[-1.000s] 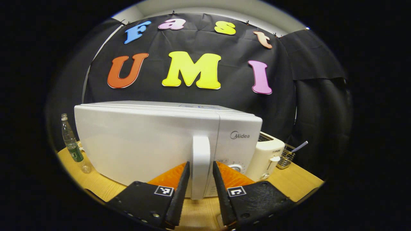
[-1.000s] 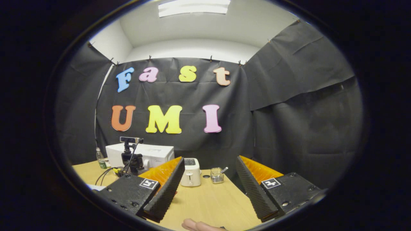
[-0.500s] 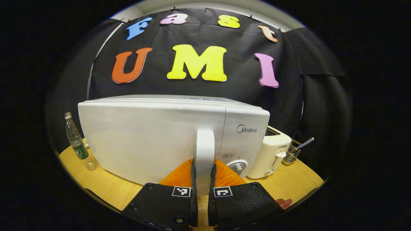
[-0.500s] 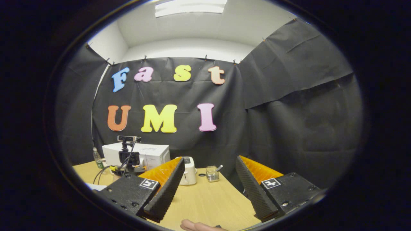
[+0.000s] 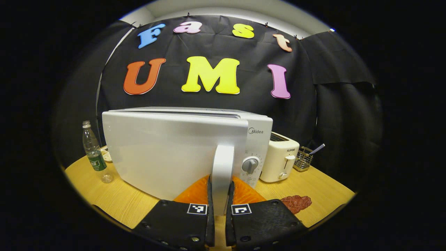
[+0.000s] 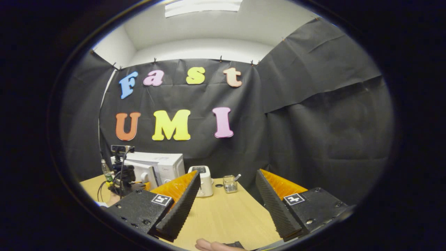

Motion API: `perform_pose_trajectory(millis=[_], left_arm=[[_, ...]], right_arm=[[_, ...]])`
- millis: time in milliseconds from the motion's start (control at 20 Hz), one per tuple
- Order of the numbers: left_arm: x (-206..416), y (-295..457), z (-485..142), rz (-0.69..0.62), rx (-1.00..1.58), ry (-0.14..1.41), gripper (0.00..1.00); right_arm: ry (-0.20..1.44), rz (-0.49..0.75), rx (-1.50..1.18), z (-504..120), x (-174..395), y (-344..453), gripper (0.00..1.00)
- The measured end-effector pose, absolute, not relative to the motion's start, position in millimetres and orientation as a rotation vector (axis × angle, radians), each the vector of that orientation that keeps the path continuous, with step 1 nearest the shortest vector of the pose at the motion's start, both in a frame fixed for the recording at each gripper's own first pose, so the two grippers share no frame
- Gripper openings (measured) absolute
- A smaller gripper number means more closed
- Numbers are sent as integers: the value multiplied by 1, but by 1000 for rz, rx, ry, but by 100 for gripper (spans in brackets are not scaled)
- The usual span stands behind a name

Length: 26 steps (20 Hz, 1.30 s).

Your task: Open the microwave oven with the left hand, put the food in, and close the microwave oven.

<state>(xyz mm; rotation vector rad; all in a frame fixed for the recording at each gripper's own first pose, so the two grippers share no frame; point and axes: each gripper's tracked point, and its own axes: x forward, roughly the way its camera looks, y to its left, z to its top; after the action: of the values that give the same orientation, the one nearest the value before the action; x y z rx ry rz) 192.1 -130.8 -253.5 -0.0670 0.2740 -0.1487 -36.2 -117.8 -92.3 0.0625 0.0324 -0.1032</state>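
Fingers of the left gripper drawn in narrow, one on each side of the microwave's door handle, both pressing its lower end. Handle is a white upright bar at the door's right edge.

Microwave oven: white box standing on the wooden table, its back to the black cloth wall. Door is a plain white panel, glossy, swung out a little on its left hinge; its right edge stands forward of the control panel, overlapping it in the left gripper view. Control panel carries a grey round dial with small markings below it. Interior not visible from here.

Food: a flat, dark red, rough-edged piece lying on the table to the right of the gripper, in front of the toaster, apart from both. Toaster is cream, just beside the microwave's right side. Small wire basket with a utensil in it sits further right. Clear plastic bottle with green label stands upright left of the microwave.

Right gripper: fingers spread wide, nothing between them, above bare tabletop well away from the microwave. A fingertip of a hand shows at the bottom edge of the right gripper view.
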Motion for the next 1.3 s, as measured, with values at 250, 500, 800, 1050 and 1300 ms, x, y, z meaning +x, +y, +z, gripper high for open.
perform_pose_trajectory(millis=[250, 500, 800, 1050, 1300], left_arm=[[149, -109, -249, -175, -71, 270, 11], [107, -74, -246, -171, -92, 259, 11], [62, -15, -242, -131, -104, 261, 11], [39, 34, -240, -98, -105, 234, 11], [23, 97, -242, -22, -109, 217, 11]], right_arm=[[38, -85, 55, -91, -40, -103, 92], [38, -63, 33, -93, -43, -84, 100], [34, -17, 21, -93, -44, -53, 92], [55, 19, -10, -102, -44, -27, 92], [61, 58, -23, -102, -48, -10, 92]])
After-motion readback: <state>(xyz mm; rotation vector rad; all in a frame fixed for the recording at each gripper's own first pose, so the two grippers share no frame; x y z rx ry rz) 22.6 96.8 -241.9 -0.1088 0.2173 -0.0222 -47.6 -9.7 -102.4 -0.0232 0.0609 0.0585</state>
